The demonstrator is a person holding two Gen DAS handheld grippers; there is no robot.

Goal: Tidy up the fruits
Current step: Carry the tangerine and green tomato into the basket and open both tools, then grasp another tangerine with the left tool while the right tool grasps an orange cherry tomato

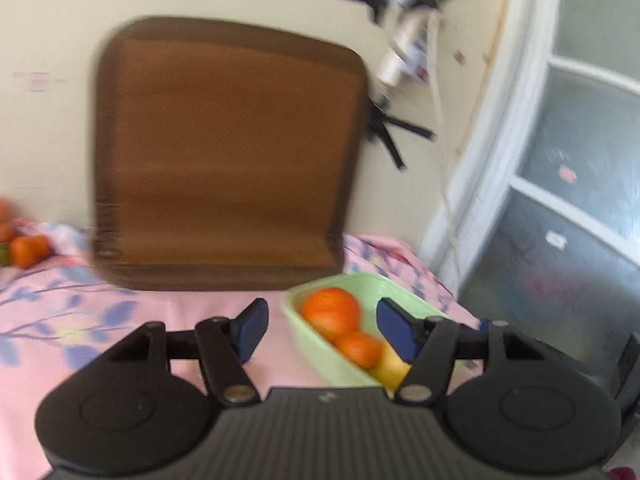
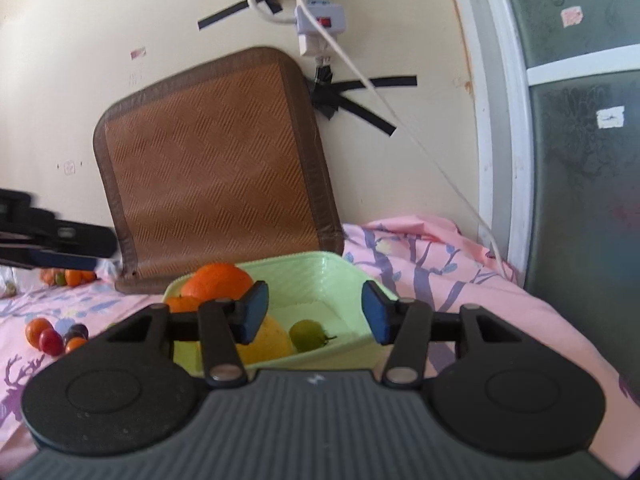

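Observation:
A pale green tray [image 2: 320, 276] stands on the pink bedsheet and holds a large orange [image 2: 218, 280], a smaller orange [image 2: 180, 303], a yellow fruit [image 2: 272, 340] and a green fruit [image 2: 306, 334]. My right gripper [image 2: 314, 314] is open and empty, just above the tray's near side. My left gripper [image 1: 320, 330] is open and empty, to the left of the tray [image 1: 316, 344], with the oranges [image 1: 330, 312] showing between its fingers. The left wrist view is blurred. Small loose fruits [image 2: 52, 338] lie on the sheet at the left.
A brown woven mat [image 2: 216, 172] leans on the wall behind the tray. More small fruits [image 2: 68, 277] lie far left by the wall, seen also in the left wrist view [image 1: 24, 248]. A power strip [image 2: 320, 16] and cable hang on the wall. A glass door [image 2: 580, 160] is at right.

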